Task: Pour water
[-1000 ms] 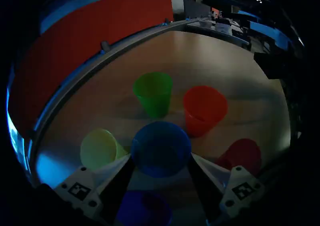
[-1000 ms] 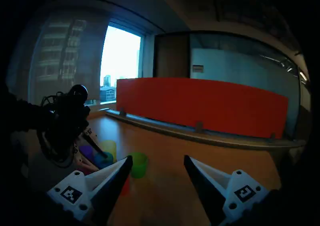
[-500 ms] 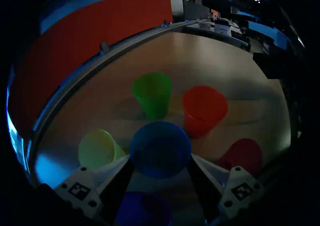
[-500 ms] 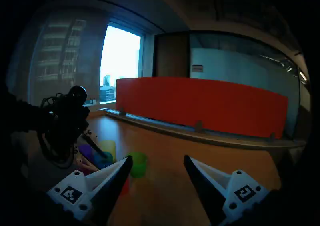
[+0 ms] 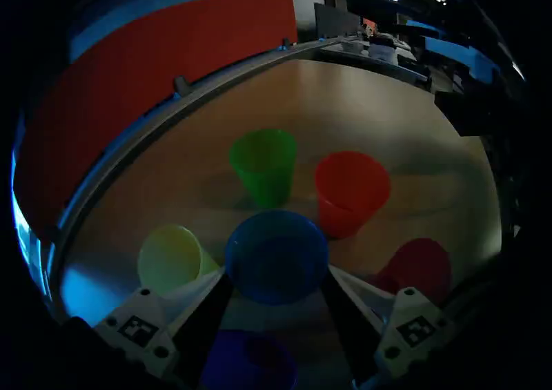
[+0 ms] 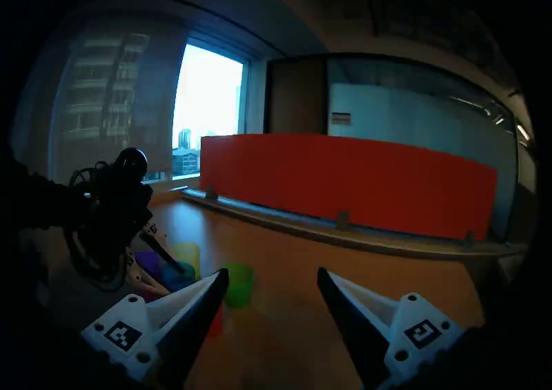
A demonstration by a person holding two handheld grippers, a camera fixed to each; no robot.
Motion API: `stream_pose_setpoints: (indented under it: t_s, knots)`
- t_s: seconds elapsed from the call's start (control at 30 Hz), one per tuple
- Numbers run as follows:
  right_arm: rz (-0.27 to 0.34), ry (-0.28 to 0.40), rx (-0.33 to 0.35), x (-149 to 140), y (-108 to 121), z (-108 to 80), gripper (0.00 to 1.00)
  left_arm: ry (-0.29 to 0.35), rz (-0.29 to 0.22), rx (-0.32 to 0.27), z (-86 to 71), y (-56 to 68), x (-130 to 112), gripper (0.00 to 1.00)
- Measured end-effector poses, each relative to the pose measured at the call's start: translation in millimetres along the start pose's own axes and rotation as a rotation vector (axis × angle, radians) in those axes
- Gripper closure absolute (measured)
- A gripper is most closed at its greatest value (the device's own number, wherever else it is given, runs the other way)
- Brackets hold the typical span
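Observation:
In the left gripper view a blue cup (image 5: 276,255) sits between my left gripper's (image 5: 274,271) two fingers, which press on its sides; I look straight into its mouth. Around it on the wooden table (image 5: 359,107) stand a green cup (image 5: 263,162), an orange-red cup (image 5: 350,190), a yellow cup (image 5: 171,259), a dark red cup (image 5: 417,269) and a purple cup (image 5: 248,359) just below the jaws. My right gripper (image 6: 272,283) hangs open over the table with nothing between its fingers. To its left, the left gripper (image 6: 155,248) holds the blue cup (image 6: 178,277) near the green cup (image 6: 239,283).
A red partition (image 6: 345,179) with a metal rail runs along the table's far edge. A bright window (image 6: 207,107) lies beyond the left end. A dark sleeve and hand (image 6: 48,207) hold the left gripper. Bare tabletop (image 6: 297,266) stretches to the right of the cups.

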State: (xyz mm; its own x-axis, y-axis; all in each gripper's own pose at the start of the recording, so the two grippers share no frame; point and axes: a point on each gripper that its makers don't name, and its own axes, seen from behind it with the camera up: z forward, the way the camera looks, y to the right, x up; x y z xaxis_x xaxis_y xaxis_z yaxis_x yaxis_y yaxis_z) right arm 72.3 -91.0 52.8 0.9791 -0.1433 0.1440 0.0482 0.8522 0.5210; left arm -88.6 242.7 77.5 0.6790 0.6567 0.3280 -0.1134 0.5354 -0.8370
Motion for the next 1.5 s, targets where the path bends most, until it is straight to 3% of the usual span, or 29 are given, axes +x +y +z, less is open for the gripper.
stream_pose_setpoints:
  t_s: [0.87, 1.5]
  knots:
    - [-0.003, 0.003, 0.0, 5.6, -3.9, 0.9, 0.01, 0.09, -0.06, 0.003, -12.5, -3.7, 7.6, 0.18]
    - [-0.024, 0.009, 0.001, 12.6, -8.7, -0.8, 0.01, 0.194, -0.115, 0.022, -45.4, -1.5, 29.0, 0.18]
